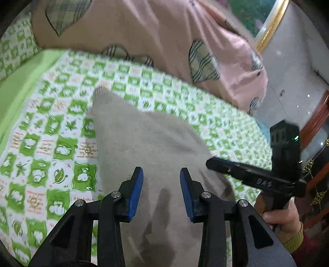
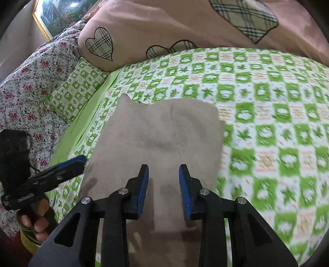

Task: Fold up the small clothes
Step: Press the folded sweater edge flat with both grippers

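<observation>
we see soft, even indoor light, faint shadows under the gripper fingers, motion blur smearing the bedsheet (image 2: 267, 115), and fisheye bending with dark corners.

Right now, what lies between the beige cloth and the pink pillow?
Only green checked bedsheet between cloth and pillow, per the right wrist view.

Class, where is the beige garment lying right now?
The beige garment lies flat on the green checked bedsheet, centre of both wrist views, below the pink heart-print pillow.

Home bedroom: bedsheet (image 2: 267, 102), pillows (image 2: 144, 30), framed picture (image 2: 51, 16).
</observation>
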Motion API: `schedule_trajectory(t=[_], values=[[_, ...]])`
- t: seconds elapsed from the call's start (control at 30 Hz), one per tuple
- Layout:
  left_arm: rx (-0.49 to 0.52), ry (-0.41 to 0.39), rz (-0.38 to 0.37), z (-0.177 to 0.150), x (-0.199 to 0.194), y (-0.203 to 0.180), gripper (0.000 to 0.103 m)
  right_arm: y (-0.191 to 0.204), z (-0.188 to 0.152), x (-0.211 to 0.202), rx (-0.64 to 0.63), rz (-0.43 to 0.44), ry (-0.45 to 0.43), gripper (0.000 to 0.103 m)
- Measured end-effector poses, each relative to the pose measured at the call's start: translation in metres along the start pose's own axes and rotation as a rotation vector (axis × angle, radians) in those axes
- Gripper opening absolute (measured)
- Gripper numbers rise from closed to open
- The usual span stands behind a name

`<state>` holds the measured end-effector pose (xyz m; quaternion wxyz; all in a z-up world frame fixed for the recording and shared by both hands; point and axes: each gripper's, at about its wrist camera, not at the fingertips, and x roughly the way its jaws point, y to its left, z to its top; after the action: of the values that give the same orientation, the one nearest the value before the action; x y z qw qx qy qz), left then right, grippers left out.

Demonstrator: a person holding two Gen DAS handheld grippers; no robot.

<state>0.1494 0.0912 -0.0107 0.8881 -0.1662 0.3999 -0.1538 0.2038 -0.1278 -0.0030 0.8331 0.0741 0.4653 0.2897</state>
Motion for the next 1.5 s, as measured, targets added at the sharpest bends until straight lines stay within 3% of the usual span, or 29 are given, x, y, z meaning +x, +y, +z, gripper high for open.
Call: schedule_trajectory(t=[0.1,0.13,0.23,0.37,0.63,0.73,0.8,0.87,0.97,1.03,1.13,1.37,1.47,1.5], values=[[0.031,0.07,0.079,-0.004,0.026,0.013,0.033,-0.006,0.004,0.021,0.016,-0.015,0.028,0.032],[0.034,0.076,0.072,-0.006,0.031,0.018,0.032,-0.01,0.005,0.028,0.024,-0.04,0.039,0.03],[0.036,0.063,0.06,-0.011,0.034,0.024,0.032,-0.024,0.004,0.049,0.061,-0.058,0.054,0.028],[0.098,0.039,0.131,-0.018,0.036,0.01,0.031,-0.024,0.004,0.053,0.026,-0.07,0.026,0.028],[0.043,-0.066,0.097,-0.044,-0.023,0.002,0.03,-0.02,-0.014,0.006,0.059,-0.041,-0.036,0.03],[0.032,-0.085,0.014,-0.067,-0.047,-0.002,0.03,-0.011,-0.035,-0.02,0.047,-0.007,-0.074,0.031],[0.049,-0.069,-0.009,-0.084,-0.051,-0.006,0.032,-0.003,-0.05,-0.03,0.038,0.031,-0.066,0.031],[0.076,-0.042,0.031,-0.097,-0.044,-0.009,0.032,0.003,-0.063,-0.032,0.019,0.042,-0.047,0.031],[0.035,-0.018,0.017,-0.105,-0.037,0.001,0.032,0.003,-0.079,-0.021,-0.013,-0.064,0.015,0.031],[0.021,-0.021,0.01,-0.106,-0.039,0.001,0.032,-0.007,-0.086,-0.014,0.028,-0.076,0.042,0.031],[0.034,-0.018,0.035,-0.107,-0.044,-0.006,0.032,-0.008,-0.086,-0.021,0.046,-0.069,0.023,0.031],[0.043,0.001,0.0,-0.129,-0.057,-0.016,0.033,0.003,-0.106,-0.042,0.011,-0.03,0.023,0.031],[0.012,0.05,0.019,-0.141,-0.045,-0.007,0.033,-0.004,-0.12,-0.034,-0.018,-0.105,0.05,0.031],[-0.001,0.055,0.014,-0.145,-0.043,-0.004,0.033,-0.008,-0.123,-0.033,-0.011,-0.093,0.044,0.031]])
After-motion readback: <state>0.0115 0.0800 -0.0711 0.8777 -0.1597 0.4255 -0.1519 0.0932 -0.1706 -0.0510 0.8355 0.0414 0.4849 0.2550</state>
